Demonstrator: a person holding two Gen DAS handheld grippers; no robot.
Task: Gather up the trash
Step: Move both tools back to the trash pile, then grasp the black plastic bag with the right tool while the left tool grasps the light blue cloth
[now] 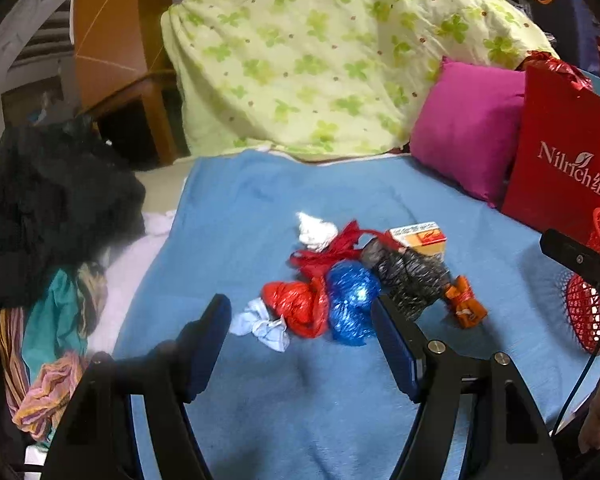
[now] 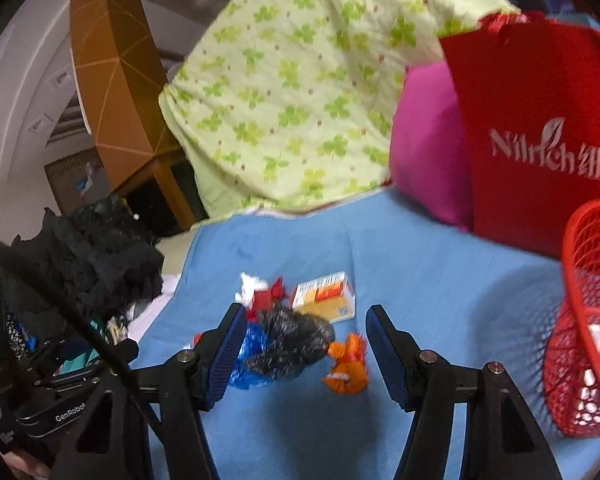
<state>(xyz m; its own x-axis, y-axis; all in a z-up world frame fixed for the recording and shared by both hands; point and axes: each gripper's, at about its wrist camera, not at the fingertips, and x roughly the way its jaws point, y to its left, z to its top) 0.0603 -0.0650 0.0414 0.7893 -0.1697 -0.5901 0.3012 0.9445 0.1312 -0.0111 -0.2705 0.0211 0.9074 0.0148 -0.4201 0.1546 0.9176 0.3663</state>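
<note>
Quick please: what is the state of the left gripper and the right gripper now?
Left gripper: open, holding nothing, above the blue blanket.
Right gripper: open, holding nothing; the black crumpled bag lies between its fingers.

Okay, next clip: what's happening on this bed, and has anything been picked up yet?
A person holds two handheld grippers over a blue blanket strewn with trash: crumpled red, blue and black plastic bags, white tissue, an orange wrapper and a small carton. The left gripper and the right gripper are both open and empty, poised above the pile. A red mesh basket sits to the right, already holding a few items.
</note>
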